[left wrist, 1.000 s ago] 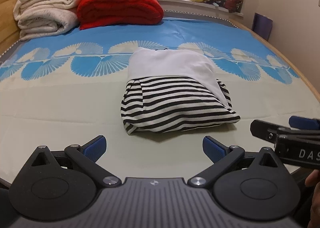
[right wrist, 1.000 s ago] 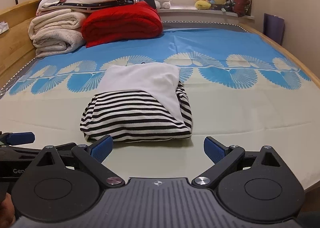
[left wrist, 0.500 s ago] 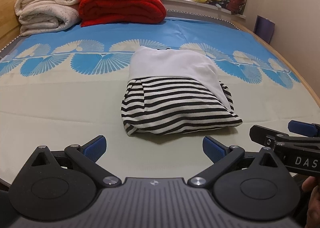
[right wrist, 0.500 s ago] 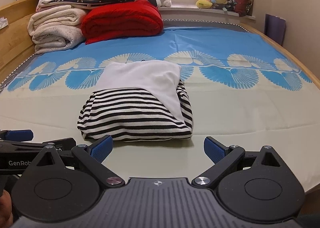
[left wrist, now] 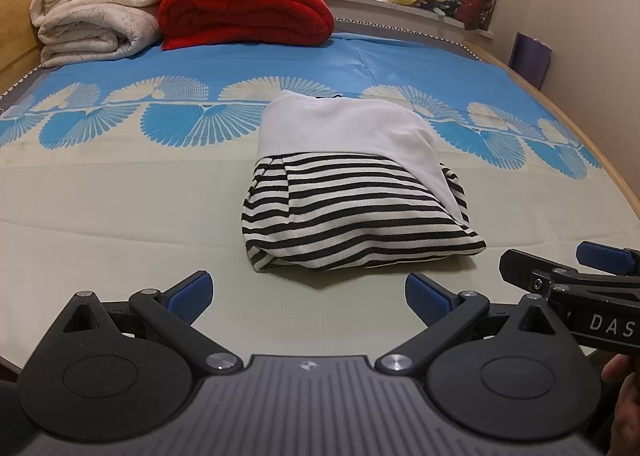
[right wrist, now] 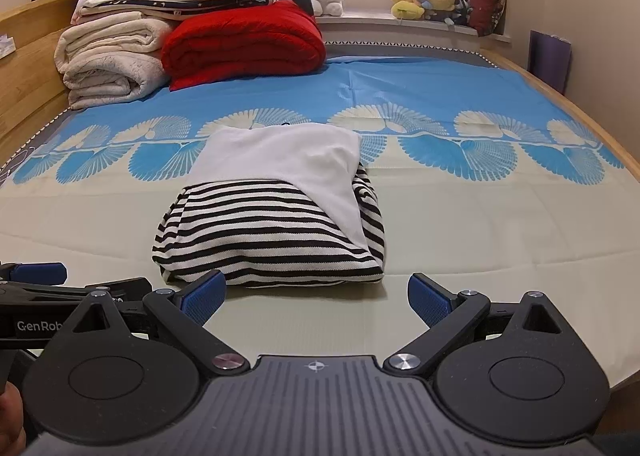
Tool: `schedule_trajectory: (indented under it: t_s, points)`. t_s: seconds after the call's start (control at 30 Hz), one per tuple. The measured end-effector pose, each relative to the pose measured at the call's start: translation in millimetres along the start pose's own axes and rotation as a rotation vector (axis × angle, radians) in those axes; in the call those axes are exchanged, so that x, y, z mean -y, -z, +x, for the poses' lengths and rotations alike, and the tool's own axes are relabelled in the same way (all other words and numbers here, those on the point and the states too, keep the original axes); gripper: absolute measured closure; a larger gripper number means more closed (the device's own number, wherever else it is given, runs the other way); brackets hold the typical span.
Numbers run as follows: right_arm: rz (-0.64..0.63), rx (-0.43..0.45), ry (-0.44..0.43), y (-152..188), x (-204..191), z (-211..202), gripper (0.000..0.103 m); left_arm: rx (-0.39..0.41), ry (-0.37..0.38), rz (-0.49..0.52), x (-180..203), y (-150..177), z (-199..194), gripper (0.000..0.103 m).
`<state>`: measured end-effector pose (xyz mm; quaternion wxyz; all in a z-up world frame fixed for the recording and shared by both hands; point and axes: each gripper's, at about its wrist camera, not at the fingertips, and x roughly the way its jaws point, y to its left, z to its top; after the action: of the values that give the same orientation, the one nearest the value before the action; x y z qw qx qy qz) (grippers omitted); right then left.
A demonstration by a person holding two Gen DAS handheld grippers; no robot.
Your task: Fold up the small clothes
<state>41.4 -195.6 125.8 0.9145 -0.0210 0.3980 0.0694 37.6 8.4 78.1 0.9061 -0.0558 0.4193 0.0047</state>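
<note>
With the striped garment [left wrist: 356,215] lying folded mid-bed [left wrist: 120,215], both tools are hanging back near the edge: left tool [left wrist: 308,296] and right tool [right wrist: 316,298] gaping, empty, probably since folding looks finished.

Folded striped garment [left wrist: 352,211] on bed [left wrist: 120,195], left claw [left wrist: 307,296] spread, empty

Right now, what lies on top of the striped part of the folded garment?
A plain white layer drapes over the far half and right side of the striped garment. What lies beneath that white layer is covered.
</note>
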Motion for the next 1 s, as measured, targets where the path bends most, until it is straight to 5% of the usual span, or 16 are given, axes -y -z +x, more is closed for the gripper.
schedule_trajectory:
  t_s: [1.0]
  points:
    - [-0.001,-0.002,0.003,-0.1,-0.1,1.4,0.006,-0.003,-0.001,-0.002,-0.1,0.1,0.8,0.001]
